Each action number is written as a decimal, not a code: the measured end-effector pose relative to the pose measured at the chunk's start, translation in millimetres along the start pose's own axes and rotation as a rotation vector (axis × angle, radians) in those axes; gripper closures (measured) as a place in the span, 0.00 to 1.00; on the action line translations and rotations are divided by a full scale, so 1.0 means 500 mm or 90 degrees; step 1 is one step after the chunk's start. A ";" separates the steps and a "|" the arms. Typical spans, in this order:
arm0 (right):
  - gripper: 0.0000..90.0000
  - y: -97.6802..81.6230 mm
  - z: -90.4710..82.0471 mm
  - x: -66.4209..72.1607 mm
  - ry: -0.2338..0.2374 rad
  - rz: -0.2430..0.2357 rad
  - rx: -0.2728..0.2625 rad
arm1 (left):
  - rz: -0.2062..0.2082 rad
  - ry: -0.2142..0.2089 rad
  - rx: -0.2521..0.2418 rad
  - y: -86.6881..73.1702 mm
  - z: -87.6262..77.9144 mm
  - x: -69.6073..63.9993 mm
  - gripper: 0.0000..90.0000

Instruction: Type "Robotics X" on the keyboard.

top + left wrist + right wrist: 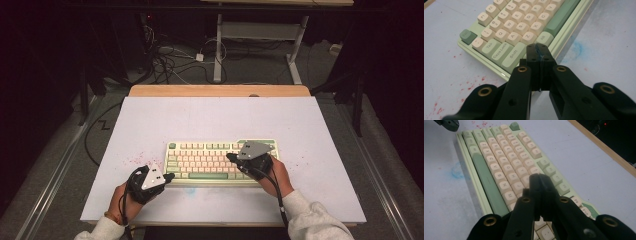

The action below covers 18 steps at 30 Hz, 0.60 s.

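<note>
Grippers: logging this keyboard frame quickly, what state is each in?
Left gripper: shut, empty, at the keyboard's near-left corner.
Right gripper: shut, empty, over the keys.

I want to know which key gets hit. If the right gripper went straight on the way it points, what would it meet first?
Probably the keyboard: the shut right gripper hangs over its cream letter keys around H and J; depth is unclear.

The keyboard (220,159) is the one obstacle on the bench (200,117), lying near its front edge. Behind it the white surface lies open to the wooden strip (220,90) at the far edge, and bare room runs along both sides. A narrow free band lies between the keyboard and the front edge, where both hands rest.
</note>
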State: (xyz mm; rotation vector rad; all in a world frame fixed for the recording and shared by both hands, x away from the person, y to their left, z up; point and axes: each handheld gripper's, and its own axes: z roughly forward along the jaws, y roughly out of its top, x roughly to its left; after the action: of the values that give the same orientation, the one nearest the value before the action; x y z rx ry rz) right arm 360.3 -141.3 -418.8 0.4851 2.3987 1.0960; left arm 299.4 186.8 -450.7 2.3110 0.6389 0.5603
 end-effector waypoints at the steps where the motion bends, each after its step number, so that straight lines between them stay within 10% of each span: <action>1: 1.00 -0.003 -0.004 -0.001 -0.002 0.003 -0.002 | 0.000 0.000 0.000 0.000 0.000 0.000 0.97; 18: 0.99 -0.034 -0.061 -0.009 -0.014 0.016 -0.025 | 0.015 0.010 0.005 0.001 -0.005 -0.003 0.97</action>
State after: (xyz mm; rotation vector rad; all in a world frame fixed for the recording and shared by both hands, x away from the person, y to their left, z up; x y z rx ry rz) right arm 345.5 -172.9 -413.1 0.5134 2.3534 1.1403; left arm 296.9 186.7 -449.4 2.3262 0.6224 0.5886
